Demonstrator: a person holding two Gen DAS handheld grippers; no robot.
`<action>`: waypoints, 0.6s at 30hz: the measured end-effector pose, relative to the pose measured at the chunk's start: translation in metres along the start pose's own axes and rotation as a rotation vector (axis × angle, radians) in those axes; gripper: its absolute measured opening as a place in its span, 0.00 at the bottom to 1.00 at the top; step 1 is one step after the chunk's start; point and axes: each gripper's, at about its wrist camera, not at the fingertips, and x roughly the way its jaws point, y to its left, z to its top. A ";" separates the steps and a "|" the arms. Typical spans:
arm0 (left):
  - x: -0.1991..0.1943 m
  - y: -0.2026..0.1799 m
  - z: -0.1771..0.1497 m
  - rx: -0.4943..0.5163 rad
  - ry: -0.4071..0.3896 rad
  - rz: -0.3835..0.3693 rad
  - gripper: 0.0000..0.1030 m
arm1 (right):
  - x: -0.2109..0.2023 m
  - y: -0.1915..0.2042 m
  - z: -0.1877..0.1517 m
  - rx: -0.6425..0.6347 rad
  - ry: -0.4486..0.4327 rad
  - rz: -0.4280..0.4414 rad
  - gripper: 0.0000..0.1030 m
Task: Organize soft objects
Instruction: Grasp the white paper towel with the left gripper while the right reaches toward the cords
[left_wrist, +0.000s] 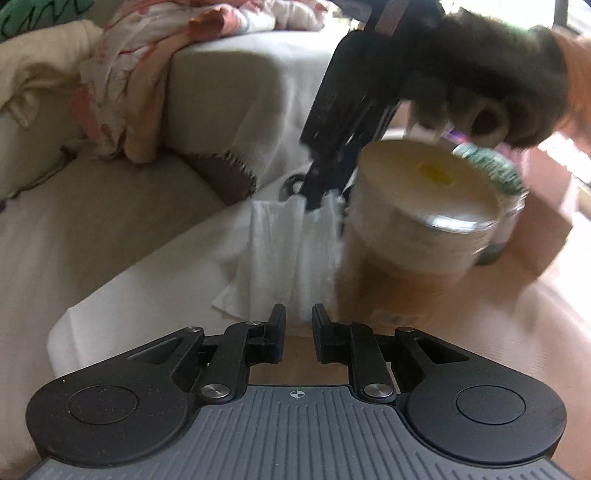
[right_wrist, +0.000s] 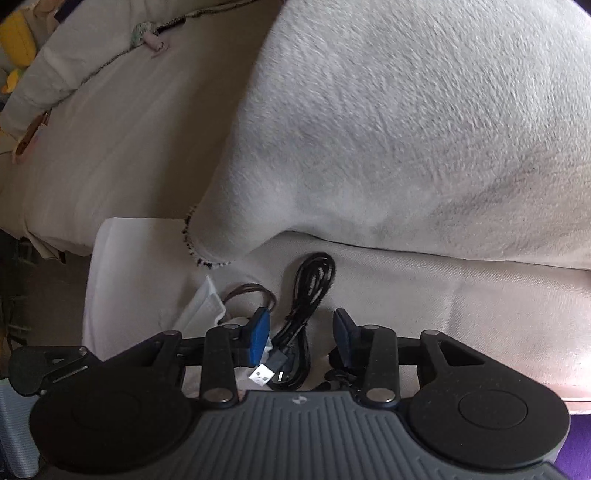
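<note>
A crumpled white tissue lies on the pale sofa seat, its near edge just in front of my left gripper. The left jaws stand narrowly apart with nothing pressed between them. My right gripper, held by a dark-gloved hand, points down at the tissue's far edge. In the right wrist view the right gripper is open, its blue pads either side of a coiled black USB cable without pressing it. The tissue shows to its left. A white fleece blanket drapes over the sofa arm.
A round cream tub sits on a cardboard box right of the tissue. Pink patterned cloth hangs over the sofa back. A brown elastic loop lies by the cable. A yellow plush is at the far left.
</note>
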 end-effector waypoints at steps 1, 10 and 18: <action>0.001 -0.001 0.000 0.004 -0.013 0.026 0.21 | -0.001 0.000 0.000 -0.003 -0.005 -0.011 0.37; -0.001 0.026 -0.005 -0.109 0.013 0.280 0.32 | -0.003 0.006 -0.012 -0.035 -0.022 -0.042 0.37; -0.018 0.026 0.000 -0.128 -0.024 0.215 0.32 | -0.005 -0.004 -0.009 -0.007 -0.014 -0.024 0.37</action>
